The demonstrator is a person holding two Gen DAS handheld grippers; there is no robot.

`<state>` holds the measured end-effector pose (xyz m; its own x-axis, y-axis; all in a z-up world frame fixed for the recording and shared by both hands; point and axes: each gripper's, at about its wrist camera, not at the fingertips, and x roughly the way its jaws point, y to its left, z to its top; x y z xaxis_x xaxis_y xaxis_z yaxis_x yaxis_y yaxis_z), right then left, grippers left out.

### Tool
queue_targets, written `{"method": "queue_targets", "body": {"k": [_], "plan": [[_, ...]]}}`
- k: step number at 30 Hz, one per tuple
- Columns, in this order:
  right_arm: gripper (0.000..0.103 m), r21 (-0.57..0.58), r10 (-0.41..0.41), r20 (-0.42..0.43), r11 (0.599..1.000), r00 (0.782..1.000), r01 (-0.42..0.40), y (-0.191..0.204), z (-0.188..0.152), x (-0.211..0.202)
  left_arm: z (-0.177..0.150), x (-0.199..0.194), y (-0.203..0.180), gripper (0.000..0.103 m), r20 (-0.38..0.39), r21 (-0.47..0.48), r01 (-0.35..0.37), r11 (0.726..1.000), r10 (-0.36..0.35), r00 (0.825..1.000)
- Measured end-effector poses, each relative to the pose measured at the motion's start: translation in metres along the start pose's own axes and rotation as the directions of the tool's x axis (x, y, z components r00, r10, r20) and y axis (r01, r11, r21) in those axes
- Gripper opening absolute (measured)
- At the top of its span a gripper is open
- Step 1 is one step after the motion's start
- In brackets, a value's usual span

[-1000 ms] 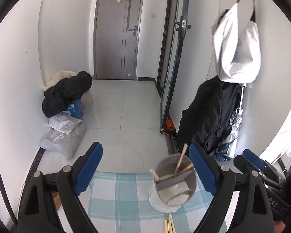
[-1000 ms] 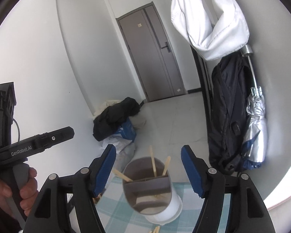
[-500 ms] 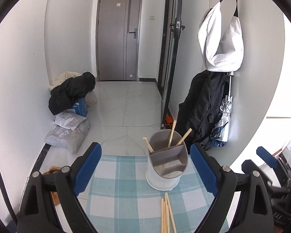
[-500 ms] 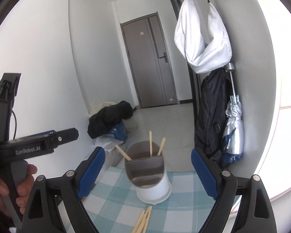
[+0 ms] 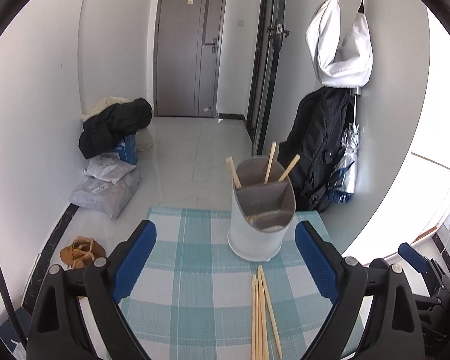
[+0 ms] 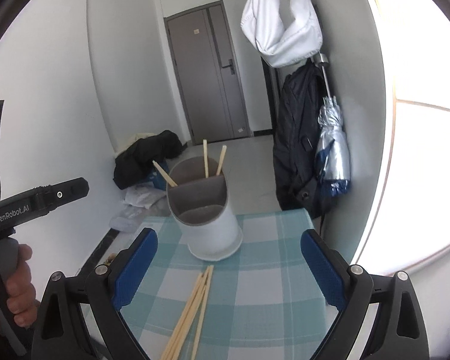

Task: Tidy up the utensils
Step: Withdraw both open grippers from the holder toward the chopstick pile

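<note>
Since a second ago both views have dropped, so much more of the checked tablecloth (image 5: 195, 285) now fills the lower frame, and the right gripper (image 6: 228, 267) has just been opening its jaws, now spread with nothing between. The left gripper (image 5: 225, 258) is equally wide and empty. The white holder (image 5: 259, 210) stands centre frame, three chopsticks (image 5: 270, 163) upright in its rear compartment. Loose chopsticks (image 5: 262, 312) lie below it.
</note>
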<state>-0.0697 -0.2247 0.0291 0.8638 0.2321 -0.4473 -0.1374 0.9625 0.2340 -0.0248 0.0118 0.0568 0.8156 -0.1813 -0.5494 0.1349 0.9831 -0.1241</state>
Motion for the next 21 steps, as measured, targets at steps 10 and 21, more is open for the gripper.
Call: {"method": "queue_targets", "body": {"k": [10,21], "plan": [[0.097,-0.013,-0.055,-0.151,0.998,0.987,0.054,-0.010,-0.026,0.027,-0.035,0.033,0.007,0.091,-0.117,-0.020,-0.013,1.000,0.011,0.993],[0.092,-0.069,-0.087,-0.426,0.996,0.901,0.063,-0.012,-0.056,0.087,-0.046,0.061,0.022,0.091,-0.270,-0.087,0.013,0.996,-0.036,0.962]]}}
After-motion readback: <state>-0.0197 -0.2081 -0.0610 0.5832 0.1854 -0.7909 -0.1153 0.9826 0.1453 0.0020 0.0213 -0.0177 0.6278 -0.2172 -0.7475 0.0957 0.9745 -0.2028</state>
